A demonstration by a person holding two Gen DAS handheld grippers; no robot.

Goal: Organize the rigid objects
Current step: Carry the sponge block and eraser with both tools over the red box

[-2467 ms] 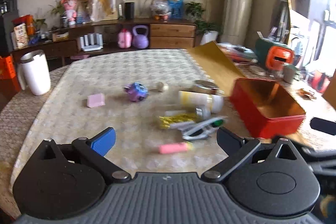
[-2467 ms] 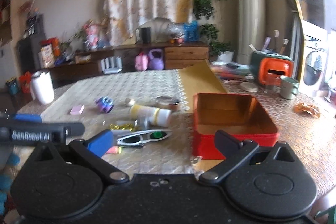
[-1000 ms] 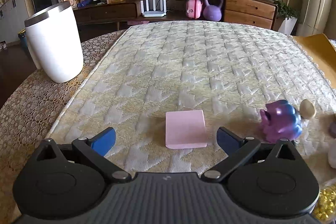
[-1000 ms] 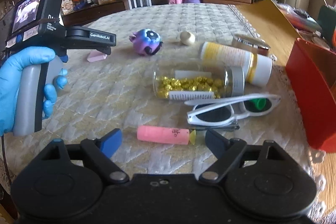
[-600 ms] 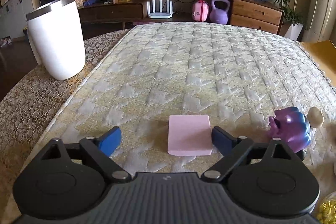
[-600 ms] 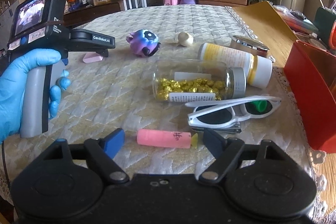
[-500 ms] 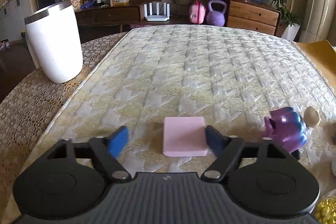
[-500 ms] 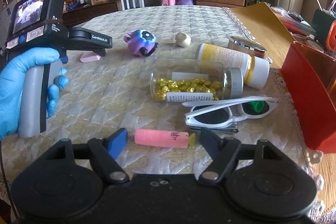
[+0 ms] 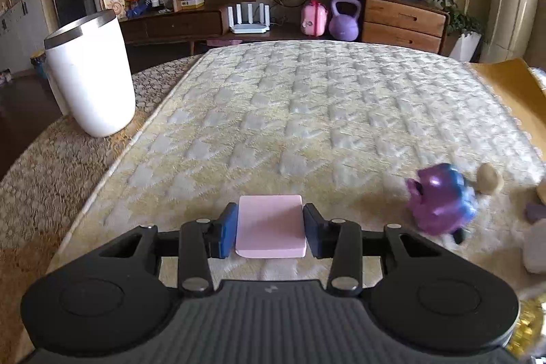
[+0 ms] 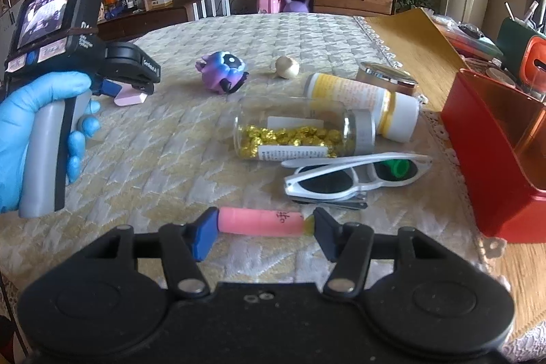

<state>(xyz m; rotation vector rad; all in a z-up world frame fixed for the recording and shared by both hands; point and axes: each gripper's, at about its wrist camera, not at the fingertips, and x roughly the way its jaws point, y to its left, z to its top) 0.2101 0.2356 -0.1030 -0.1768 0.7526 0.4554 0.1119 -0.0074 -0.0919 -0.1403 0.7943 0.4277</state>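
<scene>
On the quilted table cover (image 9: 307,111), both grippers have just been closing: the left gripper (image 9: 270,229) clamps the pink block (image 9: 270,226) and the right gripper (image 10: 261,227) pinches the pink cylinder (image 10: 261,221) endwise (presumably bound for the red box (image 10: 494,173)).

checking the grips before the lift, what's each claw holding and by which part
The left claw, jaws just closing, clamps the pink block by its two side edges. The right claw, also closing, pinches the pink stick end to end.

pink block (image 9: 270,226): flat, square, lying on the quilted cloth, clamped at both side edges.
pink cylinder (image 10: 261,220): lying crosswise, yellow tip pointing right, dark writing on top, sitting just before the sunglasses (image 10: 355,178).
</scene>
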